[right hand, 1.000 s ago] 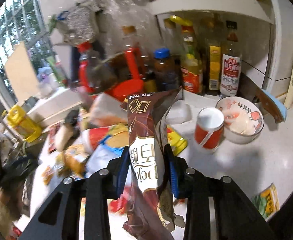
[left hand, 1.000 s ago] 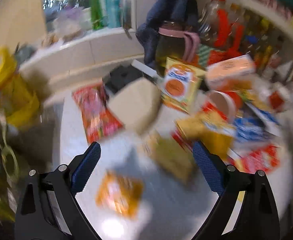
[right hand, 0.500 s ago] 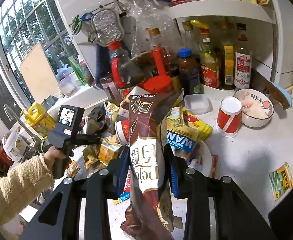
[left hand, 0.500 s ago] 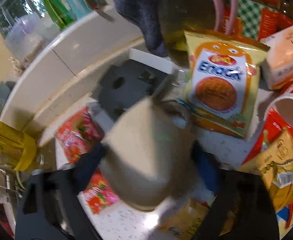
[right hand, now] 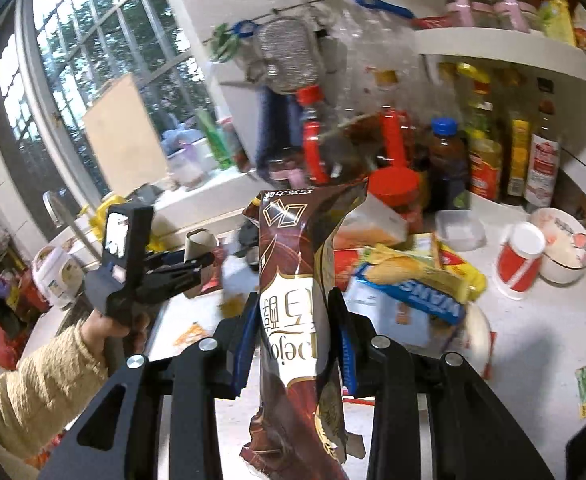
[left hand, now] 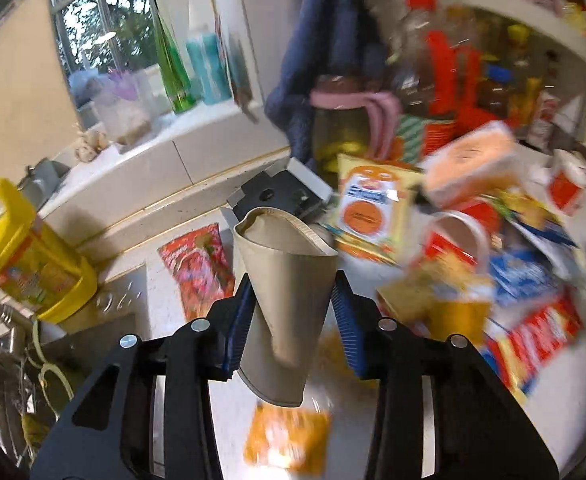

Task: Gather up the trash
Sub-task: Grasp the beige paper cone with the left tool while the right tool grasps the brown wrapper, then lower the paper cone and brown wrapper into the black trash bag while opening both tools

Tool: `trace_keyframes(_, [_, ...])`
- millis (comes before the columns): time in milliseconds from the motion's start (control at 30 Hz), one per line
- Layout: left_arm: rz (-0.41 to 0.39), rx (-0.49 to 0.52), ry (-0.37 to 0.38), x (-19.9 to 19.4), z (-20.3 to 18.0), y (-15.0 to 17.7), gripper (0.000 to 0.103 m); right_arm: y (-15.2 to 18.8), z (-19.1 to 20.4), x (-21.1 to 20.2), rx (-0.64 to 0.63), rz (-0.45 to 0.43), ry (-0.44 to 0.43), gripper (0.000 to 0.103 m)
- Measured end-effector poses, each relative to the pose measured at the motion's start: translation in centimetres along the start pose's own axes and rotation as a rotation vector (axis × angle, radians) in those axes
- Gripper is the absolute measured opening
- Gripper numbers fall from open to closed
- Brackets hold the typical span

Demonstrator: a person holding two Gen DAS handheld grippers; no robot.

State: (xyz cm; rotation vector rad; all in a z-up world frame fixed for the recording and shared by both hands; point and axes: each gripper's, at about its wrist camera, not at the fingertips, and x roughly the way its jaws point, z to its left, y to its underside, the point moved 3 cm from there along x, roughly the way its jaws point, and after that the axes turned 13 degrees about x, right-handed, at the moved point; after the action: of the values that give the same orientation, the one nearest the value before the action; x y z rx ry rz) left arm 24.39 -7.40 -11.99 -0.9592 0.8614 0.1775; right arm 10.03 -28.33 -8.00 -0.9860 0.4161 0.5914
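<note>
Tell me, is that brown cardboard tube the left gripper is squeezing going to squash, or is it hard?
Probably it squashes a bit. The cardboard tube looks thin-walled and hollow, and its open top is pinched out of round while the left gripper clamps it. It likely weighs very little, being empty inside. Its surface looks matte, so it probably won't slip out easily.

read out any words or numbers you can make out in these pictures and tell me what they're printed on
"WANS": blue and yellow snack bag.
"Dejo", cut off by the right tool, with unreadable characters: brown wrapper it holds.
Bottle labels and the orange snack packet: too blurred.
Paper cup in the left tool: no text.
</note>
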Motion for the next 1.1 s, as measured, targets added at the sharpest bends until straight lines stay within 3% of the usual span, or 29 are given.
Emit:
trace_keyframes(133, [-0.032, -0.020, 0.065, -4.6, -1.8, 3.0, 0.039, 1.7, 2.0, -0.5, -0.062, 0.046, -0.034, 0.035])
trace_keyframes(333, [-0.010, -0.082, 0.215, -11.7, -5.1, 9.2, 0.039, 6.6, 3.7, -2.6, -0.121, 0.169, -0.108, 0.035])
trace_keyframes(633, [0.177, 0.007, 0.383, -18.6, -14.2, 19.4, 0.039, 18.1, 3.1, -5.9, -0.248, 0.526, -0.176, 0.035])
trace_keyframes(867, [0.351, -0.039, 0.498, -17.3, -19.8, 25.7, 0.039, 25.1, -0.3, -6.1, -0.298, 0.768, -0.129, 0.035])
trace_keyframes(1100, [0.475, -0.165, 0.552, -10.2, -24.3, 31.4, 0.039, 32.4, -5.7, -2.1, -0.293, 0.892, -0.023, 0.035])
